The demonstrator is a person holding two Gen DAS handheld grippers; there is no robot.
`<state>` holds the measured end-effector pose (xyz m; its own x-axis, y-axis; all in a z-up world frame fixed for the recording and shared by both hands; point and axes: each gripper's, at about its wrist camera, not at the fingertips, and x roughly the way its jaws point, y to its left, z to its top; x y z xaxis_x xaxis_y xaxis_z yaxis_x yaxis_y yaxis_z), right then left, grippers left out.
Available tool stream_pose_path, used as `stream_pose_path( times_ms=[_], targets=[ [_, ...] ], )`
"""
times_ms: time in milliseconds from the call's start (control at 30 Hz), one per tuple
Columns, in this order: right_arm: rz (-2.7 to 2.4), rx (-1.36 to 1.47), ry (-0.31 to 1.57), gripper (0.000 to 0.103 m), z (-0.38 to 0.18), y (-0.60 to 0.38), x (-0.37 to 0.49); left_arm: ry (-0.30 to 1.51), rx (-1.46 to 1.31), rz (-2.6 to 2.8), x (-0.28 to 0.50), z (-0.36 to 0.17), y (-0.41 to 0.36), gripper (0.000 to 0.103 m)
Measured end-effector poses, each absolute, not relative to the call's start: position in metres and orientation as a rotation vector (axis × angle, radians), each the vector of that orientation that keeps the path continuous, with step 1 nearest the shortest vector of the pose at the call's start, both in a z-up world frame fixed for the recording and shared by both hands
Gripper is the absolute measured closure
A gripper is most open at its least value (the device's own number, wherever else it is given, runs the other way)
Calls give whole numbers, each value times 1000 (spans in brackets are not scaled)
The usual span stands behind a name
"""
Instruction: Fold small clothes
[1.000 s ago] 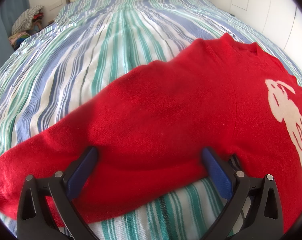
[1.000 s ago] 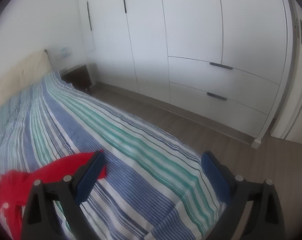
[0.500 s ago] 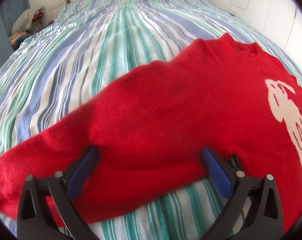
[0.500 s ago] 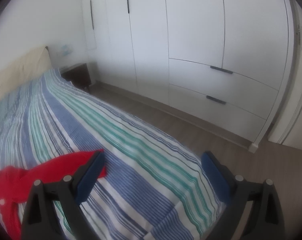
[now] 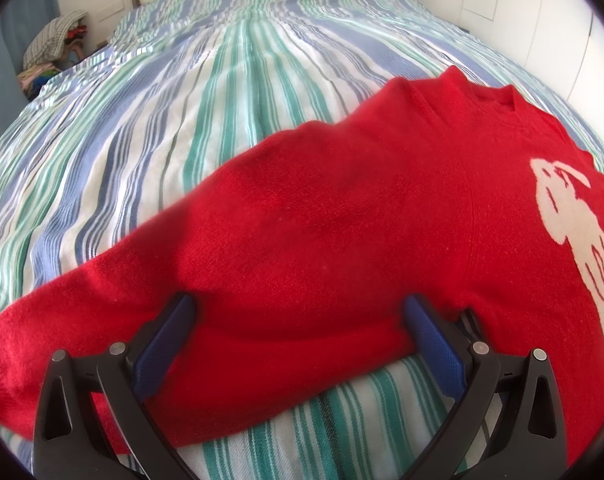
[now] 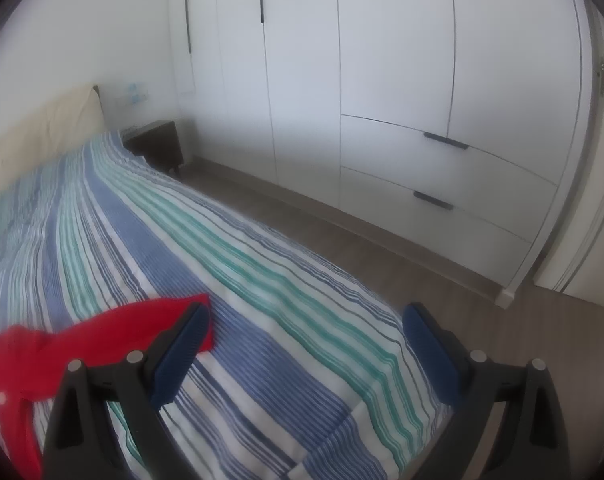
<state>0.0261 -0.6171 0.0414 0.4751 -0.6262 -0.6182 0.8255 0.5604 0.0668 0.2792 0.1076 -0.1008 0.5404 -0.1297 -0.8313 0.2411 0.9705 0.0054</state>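
A red sweater (image 5: pixel 341 216) with a white animal motif lies spread on the striped bedspread (image 5: pixel 206 92), one sleeve running from 2 o'clock down to 8 o'clock in the left wrist view. The left gripper (image 5: pixel 298 320) stands wide open, its blue pads straddling the sleeve's lower edge. In the right wrist view the right gripper (image 6: pixel 305 320) is also spread apart and holds nothing; the sweater (image 6: pixel 102 332) lies at 8 o'clock beside its left pad. A white wardrobe (image 6: pixel 381 80) stands at 12 o'clock.
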Motion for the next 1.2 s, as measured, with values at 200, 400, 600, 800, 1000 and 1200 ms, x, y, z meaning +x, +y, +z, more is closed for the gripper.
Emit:
stream_pose_path(
  times_ms=[200,400,600,800,1000,1200],
  targets=[
    [-917,388,590,7,40,-618,27,976,124,-221,279,-101,108,0],
    [-920,370,595,7,41,-616,30,976,124,-221,279,-101,108,0],
    [-928,370,594,7,41,-615,31,976,124,-221,279,-101,108,0],
    [-929,362,598,7,41,-614,32,976,124,-221,279,-101,108,0],
    [-932,383,586,7,40,-618,27,976,124,-221,279,-101,108,0],
    [-931,376,604,7,39,-618,31,976,124,-221,279,-101,108,0]
  ],
)
